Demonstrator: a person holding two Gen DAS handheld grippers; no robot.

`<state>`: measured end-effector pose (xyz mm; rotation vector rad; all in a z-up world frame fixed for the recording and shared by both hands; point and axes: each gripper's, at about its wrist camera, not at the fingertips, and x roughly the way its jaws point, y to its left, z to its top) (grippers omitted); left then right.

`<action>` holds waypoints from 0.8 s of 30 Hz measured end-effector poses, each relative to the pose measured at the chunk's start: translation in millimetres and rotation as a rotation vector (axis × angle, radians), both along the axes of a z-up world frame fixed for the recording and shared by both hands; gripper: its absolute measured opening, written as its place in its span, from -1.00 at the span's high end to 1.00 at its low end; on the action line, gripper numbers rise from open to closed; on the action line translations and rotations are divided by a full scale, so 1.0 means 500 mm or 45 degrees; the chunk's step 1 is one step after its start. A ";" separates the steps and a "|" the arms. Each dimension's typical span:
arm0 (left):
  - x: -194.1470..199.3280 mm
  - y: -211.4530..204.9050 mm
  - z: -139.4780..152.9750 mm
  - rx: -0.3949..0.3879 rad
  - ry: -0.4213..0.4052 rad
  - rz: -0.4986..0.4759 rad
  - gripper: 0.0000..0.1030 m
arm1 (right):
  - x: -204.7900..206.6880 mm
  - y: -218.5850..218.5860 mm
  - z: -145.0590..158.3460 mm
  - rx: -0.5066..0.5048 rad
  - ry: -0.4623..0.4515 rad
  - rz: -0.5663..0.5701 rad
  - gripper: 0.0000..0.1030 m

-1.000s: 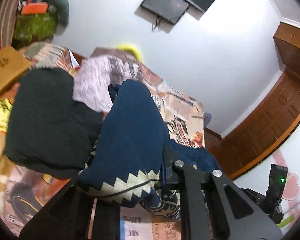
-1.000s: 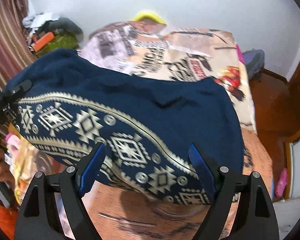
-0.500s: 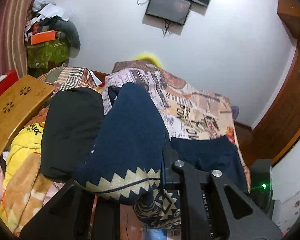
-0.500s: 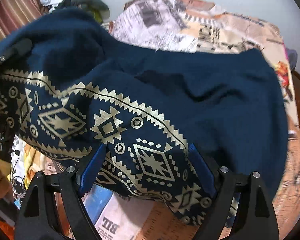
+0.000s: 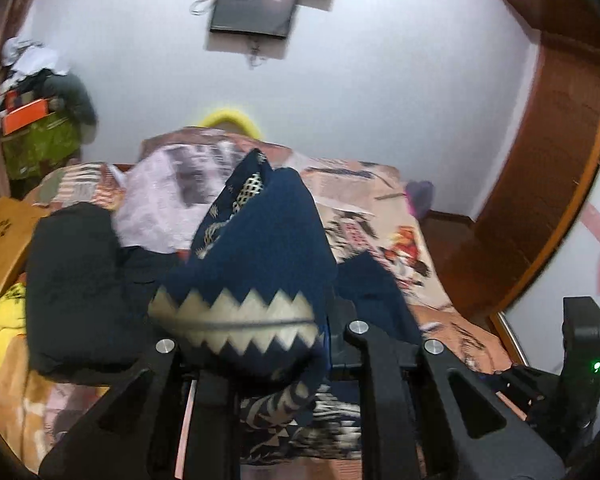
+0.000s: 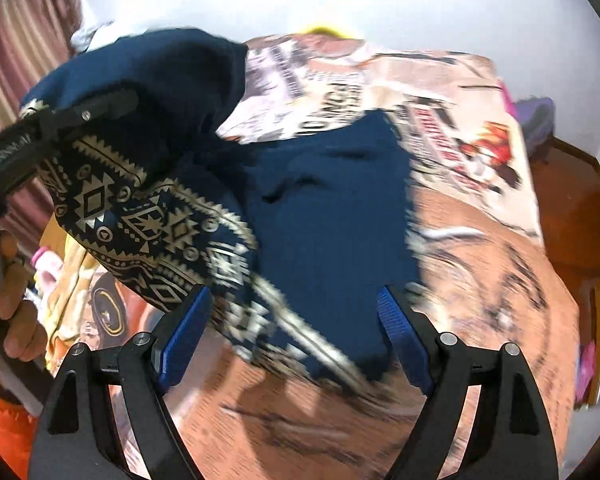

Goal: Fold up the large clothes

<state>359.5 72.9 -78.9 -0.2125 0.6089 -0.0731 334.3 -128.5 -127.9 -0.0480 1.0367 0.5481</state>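
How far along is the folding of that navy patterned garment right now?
Early. Done: part of the navy garment lies spread on the bed. In hand: the left gripper clamps its patterned edge, lifted; the right gripper hovers open. Left: laying that edge over, further folds.

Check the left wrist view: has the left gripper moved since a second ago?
Yes. The wall screen slid from upper right to centre and the bed straightened, so the left gripper, shut on the navy garment, swung and rolled.

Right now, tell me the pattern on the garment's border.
Cream geometric diamonds and zigzags on the navy garment, clearest in the right wrist view.
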 end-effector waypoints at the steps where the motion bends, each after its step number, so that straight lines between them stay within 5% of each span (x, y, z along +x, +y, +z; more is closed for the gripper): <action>1: 0.005 -0.019 -0.002 0.000 0.007 -0.025 0.71 | 0.000 -0.020 -0.001 -0.005 0.000 -0.026 -0.60; 10: 0.031 -0.186 -0.084 0.025 0.175 -0.286 0.71 | 0.002 -0.149 -0.012 -0.048 -0.004 -0.197 -0.60; 15: 0.046 -0.228 -0.177 -0.069 0.373 -0.416 0.68 | -0.011 -0.180 -0.013 -0.045 0.012 -0.231 -0.60; 18: 0.034 -0.238 -0.201 -0.057 0.389 -0.440 0.65 | -0.028 -0.186 -0.009 -0.031 0.020 -0.234 -0.60; 20: 0.020 -0.246 -0.192 -0.009 0.366 -0.460 0.56 | -0.038 -0.189 -0.007 -0.035 0.014 -0.226 -0.60; 24: 0.000 -0.251 -0.173 0.000 0.388 -0.542 0.03 | -0.047 -0.189 0.003 -0.055 -0.008 -0.212 -0.60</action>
